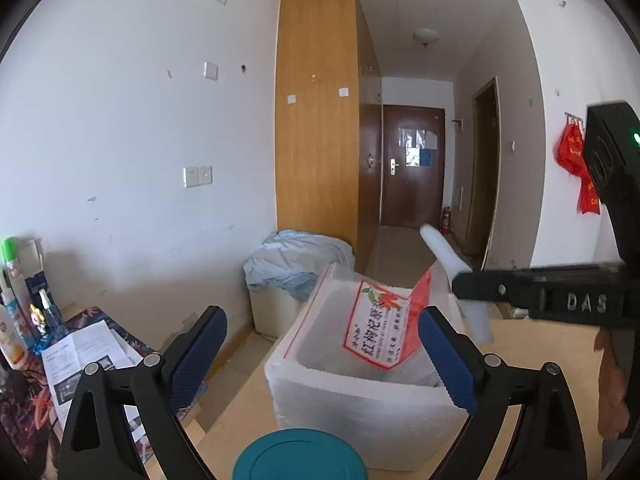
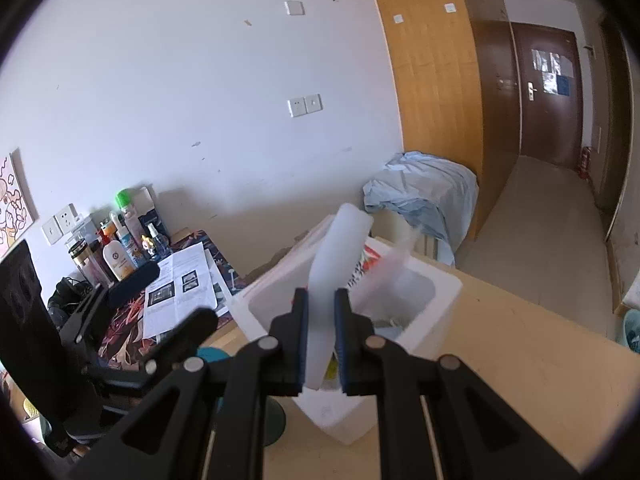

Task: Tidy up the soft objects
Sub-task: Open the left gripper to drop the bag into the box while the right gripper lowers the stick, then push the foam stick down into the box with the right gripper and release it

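Foam strip (image 2: 334, 280): white, upright — clamped in right claw (image 2: 321, 344), above foam box (image 2: 436, 304).
Left claw (image 1: 322, 354): spread wide, holding nothing — just in front of box.
Red-white bag (image 1: 384, 320): inside box.
Box: on wooden table (image 2: 520, 360).

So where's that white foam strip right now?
The white foam strip is pinched in the right gripper, held above the open foam box on the wooden table, beside the red-labelled bag.
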